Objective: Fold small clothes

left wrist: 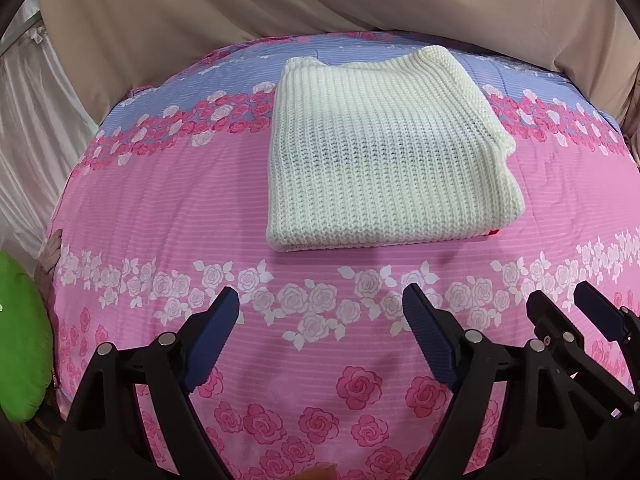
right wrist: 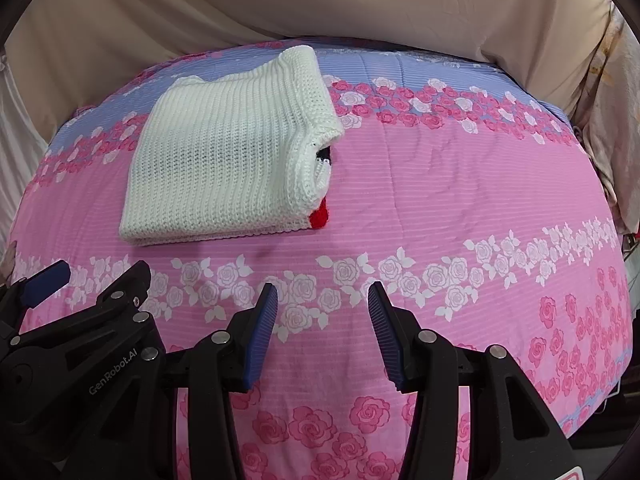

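Fig. legend. Cream rib-knit sweater (left wrist: 390, 148), folded to a compact rectangle, lies flat on the bed's rose-print quilt (left wrist: 200, 208), straddling the pink and blue bands, toward the far side. From the rt wrist view the same sweater (right wrist: 228, 164) sits upper left; red and black knit patches peek out along its right edge, mostly tucked under the fold, so their motif can't be made out.

Left gripper (left wrist: 320, 334): fingers spread wide, empty, over the white-rose band, well short of the sweater. Right gripper (right wrist: 322, 332): fingers likewise apart, holding nothing, near side of the quilt. Each tool shows partly in the other's view, L gripper (right wrist: 80, 304) at lower left, R gripper (left wrist: 576, 320) at lower right, both cut by the frame edge.

Beige draped sheet (right wrist: 320, 4) backs the bed. Green cushion (left wrist: 20, 344) at far left, cropped by the fisheye rim. Quilt's near edge is hidden behind the gripper bodies.
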The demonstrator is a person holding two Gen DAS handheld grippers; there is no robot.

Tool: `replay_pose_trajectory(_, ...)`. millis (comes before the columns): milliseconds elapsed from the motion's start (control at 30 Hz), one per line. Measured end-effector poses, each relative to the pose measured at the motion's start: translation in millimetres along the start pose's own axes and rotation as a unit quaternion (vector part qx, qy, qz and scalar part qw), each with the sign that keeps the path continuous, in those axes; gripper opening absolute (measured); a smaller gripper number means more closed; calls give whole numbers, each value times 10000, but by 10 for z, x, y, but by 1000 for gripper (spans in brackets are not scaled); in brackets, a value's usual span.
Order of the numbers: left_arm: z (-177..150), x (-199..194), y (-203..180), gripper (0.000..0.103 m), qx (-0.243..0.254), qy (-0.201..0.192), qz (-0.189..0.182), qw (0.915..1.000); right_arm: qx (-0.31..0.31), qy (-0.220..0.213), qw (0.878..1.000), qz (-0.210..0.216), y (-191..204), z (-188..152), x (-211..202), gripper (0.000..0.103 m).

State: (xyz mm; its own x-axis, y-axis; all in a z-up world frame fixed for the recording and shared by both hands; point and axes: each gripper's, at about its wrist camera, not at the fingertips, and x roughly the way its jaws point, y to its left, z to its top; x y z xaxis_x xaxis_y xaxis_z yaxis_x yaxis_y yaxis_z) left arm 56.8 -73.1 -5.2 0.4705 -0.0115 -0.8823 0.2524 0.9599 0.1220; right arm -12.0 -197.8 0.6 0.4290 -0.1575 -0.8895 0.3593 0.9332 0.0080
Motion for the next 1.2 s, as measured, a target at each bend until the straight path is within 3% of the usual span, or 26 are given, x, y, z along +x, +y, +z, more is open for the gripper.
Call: replay_pose_trajectory(1200, 73, 72, -84, 76, 62, -12, -6, 10000, -7, 75, 10000, -42, 2, 103, 119, 40)
